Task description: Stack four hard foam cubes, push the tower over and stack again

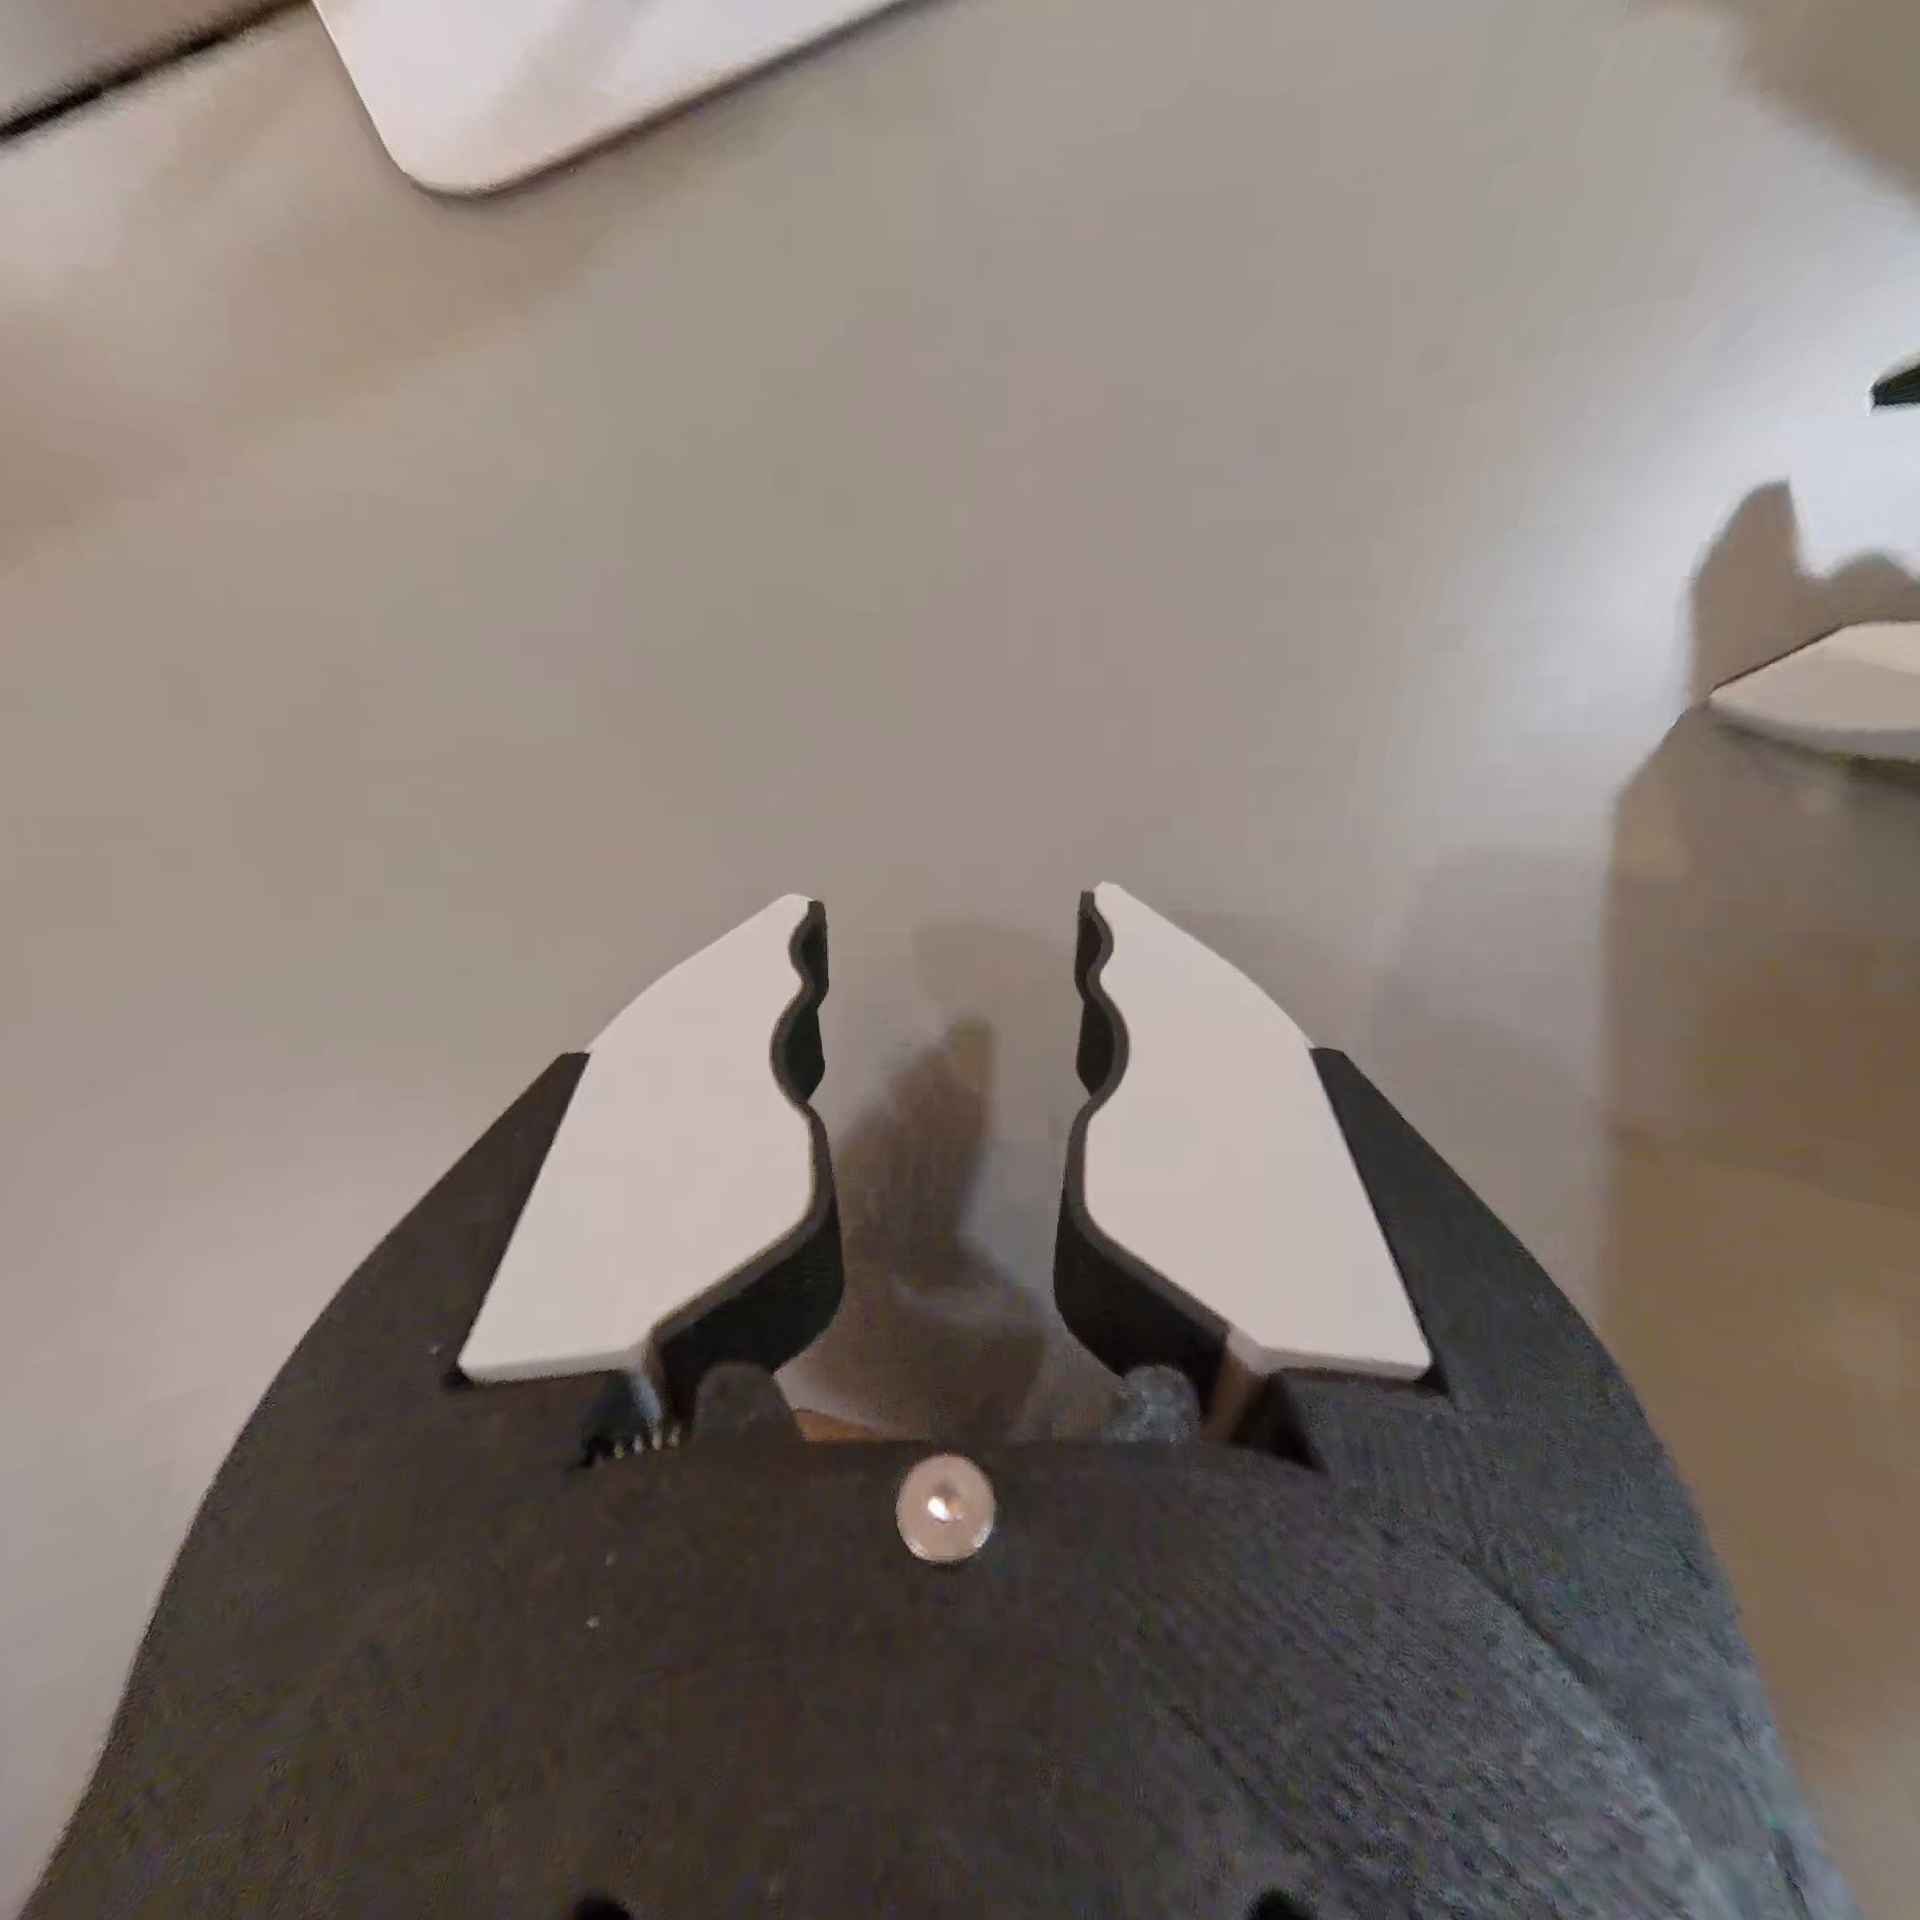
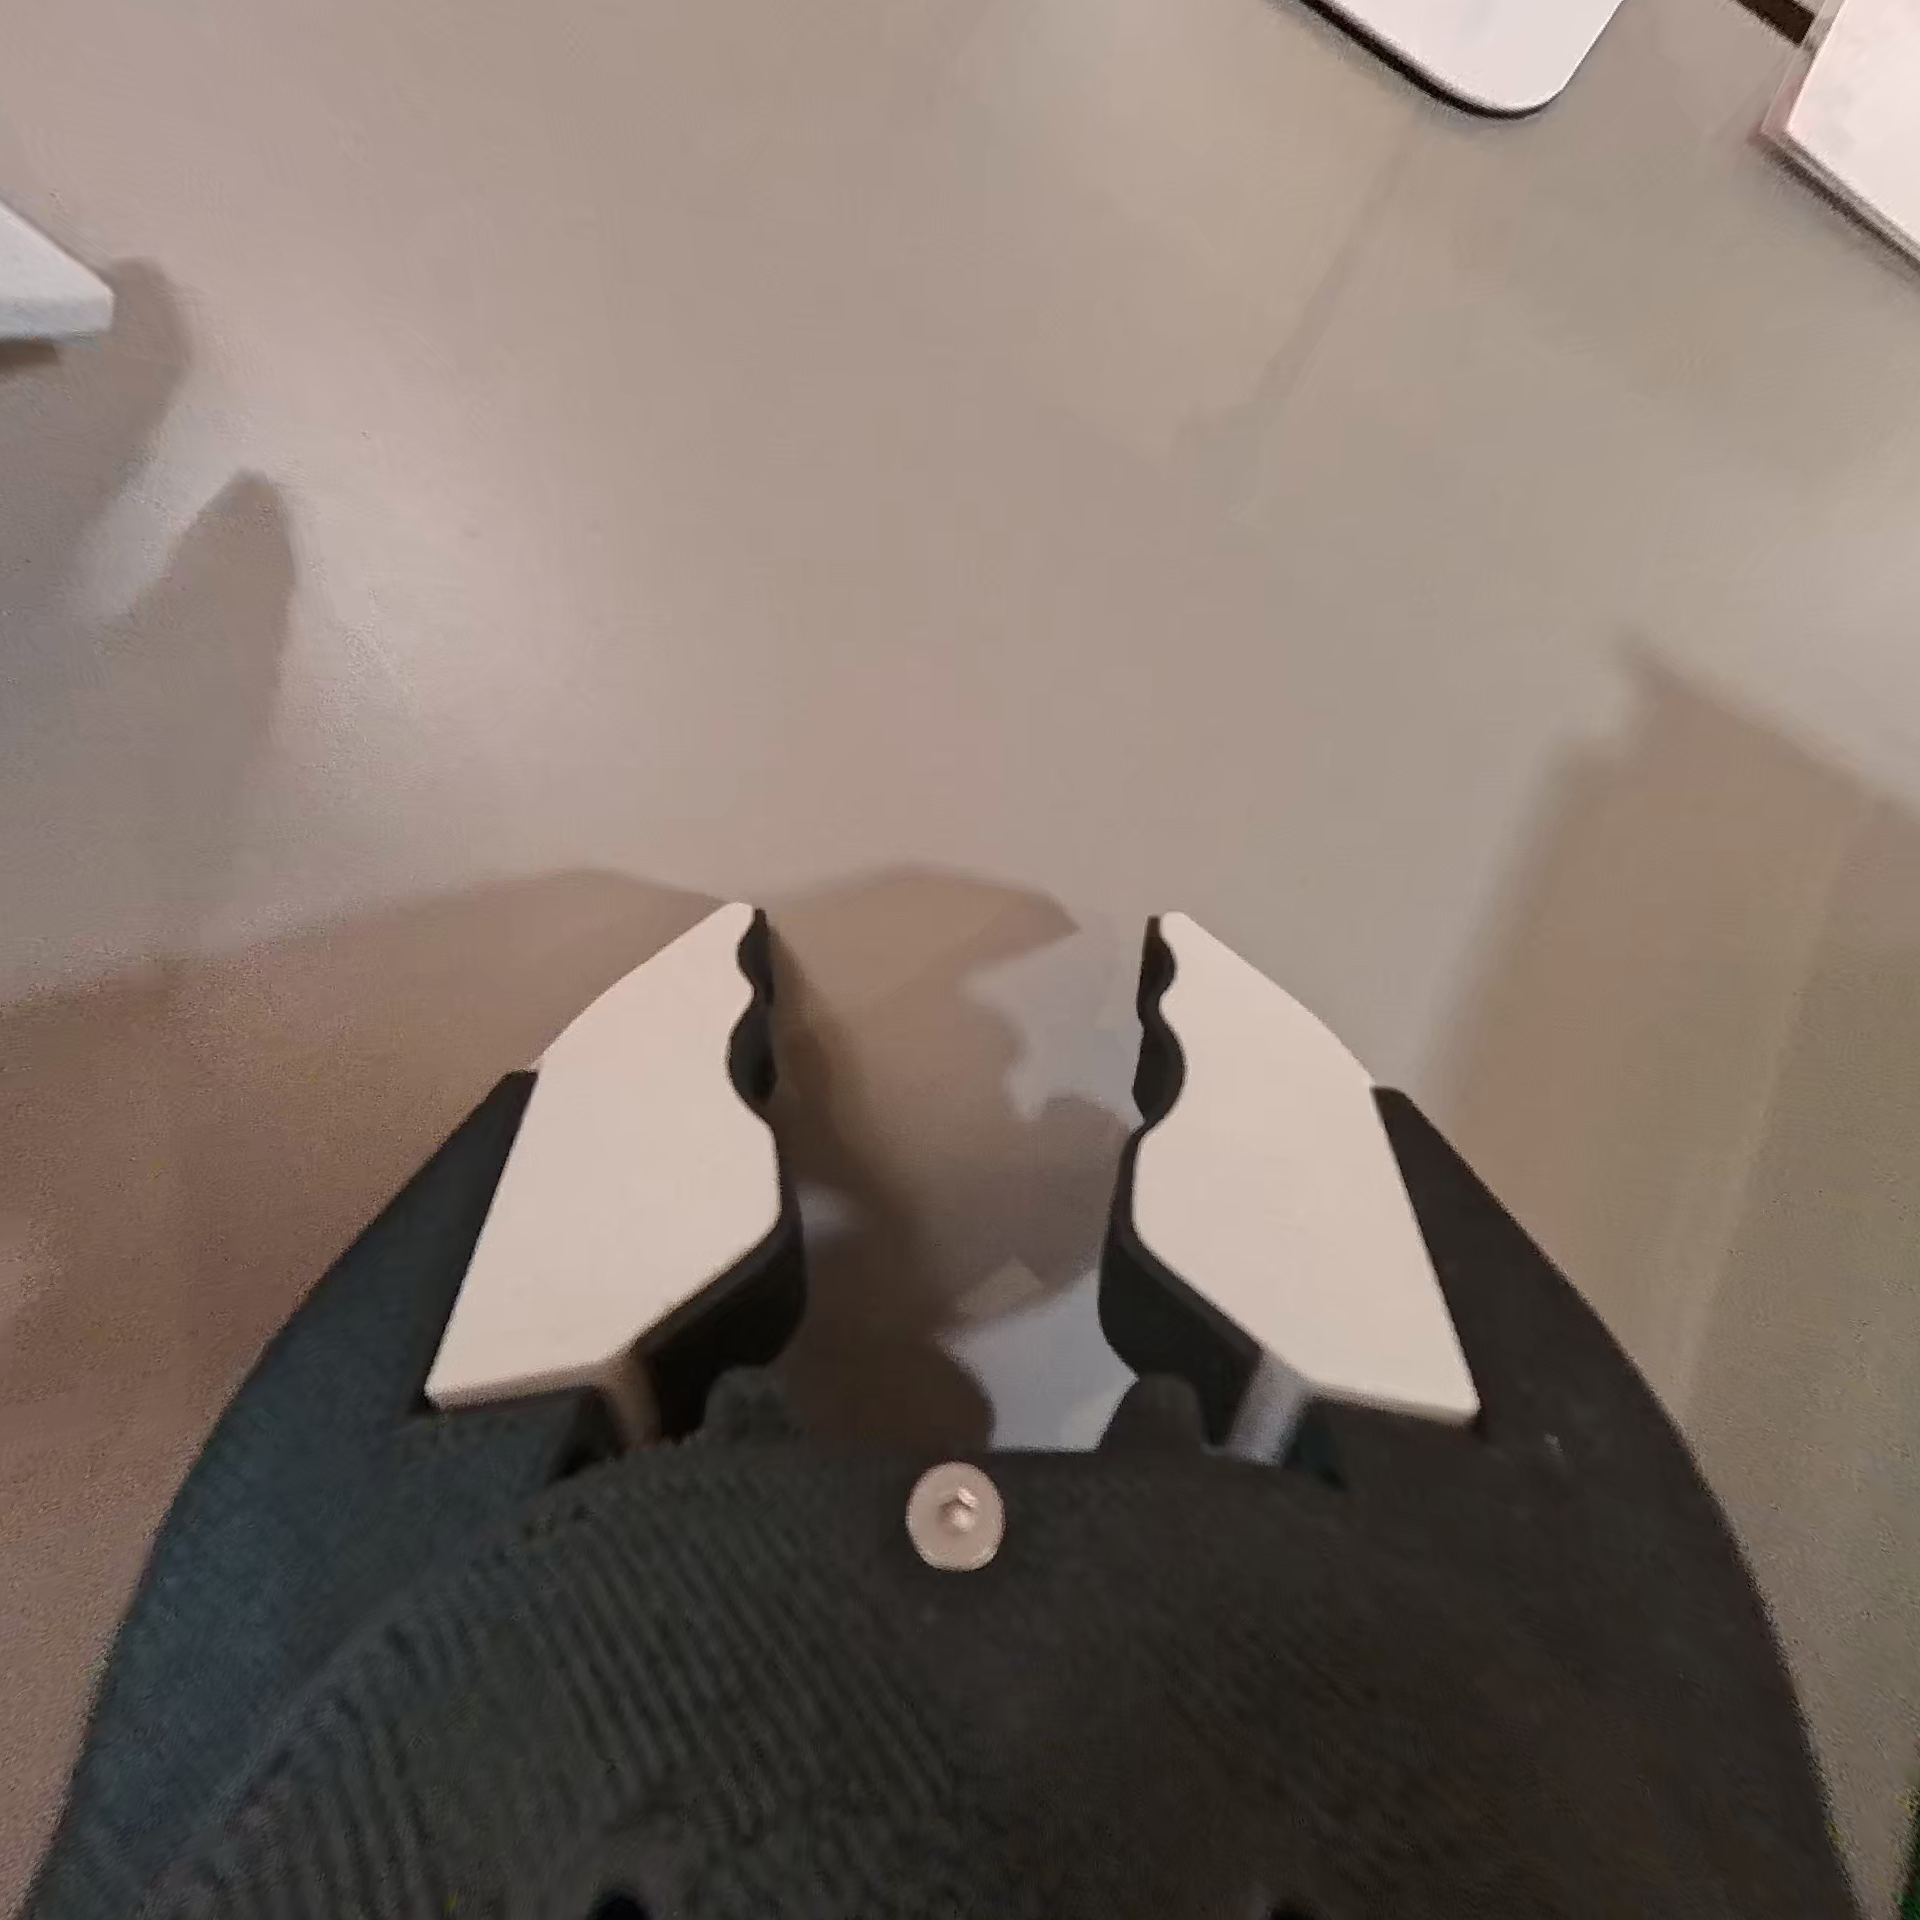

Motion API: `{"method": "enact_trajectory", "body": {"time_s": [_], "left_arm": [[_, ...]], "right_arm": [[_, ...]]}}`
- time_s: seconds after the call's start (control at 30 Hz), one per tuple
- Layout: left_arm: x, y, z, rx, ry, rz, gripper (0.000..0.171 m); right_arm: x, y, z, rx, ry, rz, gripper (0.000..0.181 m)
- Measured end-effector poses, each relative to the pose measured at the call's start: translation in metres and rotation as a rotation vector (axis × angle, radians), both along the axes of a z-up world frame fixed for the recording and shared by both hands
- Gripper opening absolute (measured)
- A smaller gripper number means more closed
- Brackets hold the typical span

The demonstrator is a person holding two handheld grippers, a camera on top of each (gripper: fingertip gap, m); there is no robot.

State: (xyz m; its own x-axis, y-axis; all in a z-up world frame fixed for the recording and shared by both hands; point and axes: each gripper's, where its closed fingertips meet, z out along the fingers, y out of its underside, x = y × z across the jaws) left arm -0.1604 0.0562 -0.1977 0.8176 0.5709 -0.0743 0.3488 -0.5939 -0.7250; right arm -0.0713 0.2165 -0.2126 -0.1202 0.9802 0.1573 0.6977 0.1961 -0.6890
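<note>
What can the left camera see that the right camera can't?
Only the left wrist view shows a white thing low at its right edge and a small dark tip above it; what they are is unclear.

Only the right wrist view shows a white corner at its left edge and a pale flat piece at its top right corner.

Both show their own gripper, the left gripper and the right gripper, open and empty over a beige table, plus a white rounded slab at the top. No foam cube is clearly seen.
</note>
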Motion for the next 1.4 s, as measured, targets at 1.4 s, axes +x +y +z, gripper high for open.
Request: {"method": "enact_trajectory", "body": {"time_s": [1.4], "left_arm": [[0.011,0.007,-0.021,-0.053,-0.055,-0.075,0.062]], "right_arm": [[0.001,-0.022,-0.002,-0.044,0.005,0.086,0.031]]}}
